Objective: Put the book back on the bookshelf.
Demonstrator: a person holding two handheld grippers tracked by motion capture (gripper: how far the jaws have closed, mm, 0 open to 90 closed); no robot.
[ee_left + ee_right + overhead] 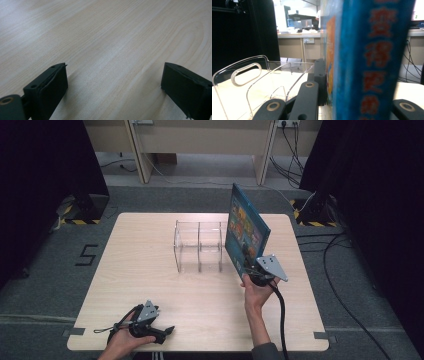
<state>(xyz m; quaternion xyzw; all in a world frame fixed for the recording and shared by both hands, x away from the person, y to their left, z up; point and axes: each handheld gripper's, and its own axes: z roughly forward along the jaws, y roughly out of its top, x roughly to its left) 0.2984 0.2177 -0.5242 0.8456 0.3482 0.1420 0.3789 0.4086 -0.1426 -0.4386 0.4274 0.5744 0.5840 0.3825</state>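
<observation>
At the right end of the clear acrylic rack point(198, 246), the right gripper point(251, 266) holds a blue book point(243, 231) upright above the table point(150, 285), clamped by its lower corner — the right gripper view shows the spine point(372, 60) pressed between the black jaws. The book hangs just beside the rack's rightmost wall, tilted a little and not yet inside any slot. My reading is that the carrying step is nearly done and the slotting-in is what comes next: the book needs to shift left over one of the compartments, be squared up with the dividers, then be lowered between them without knocking the thin walls. The right hand point(257, 292) reaches forward from the near edge with the forearm stretched out and the wrist raised. The left gripper point(165, 332) rests low at the near left of the table, well apart from the rack — its jaws stand wide apart over bare wood, holding nothing.
</observation>
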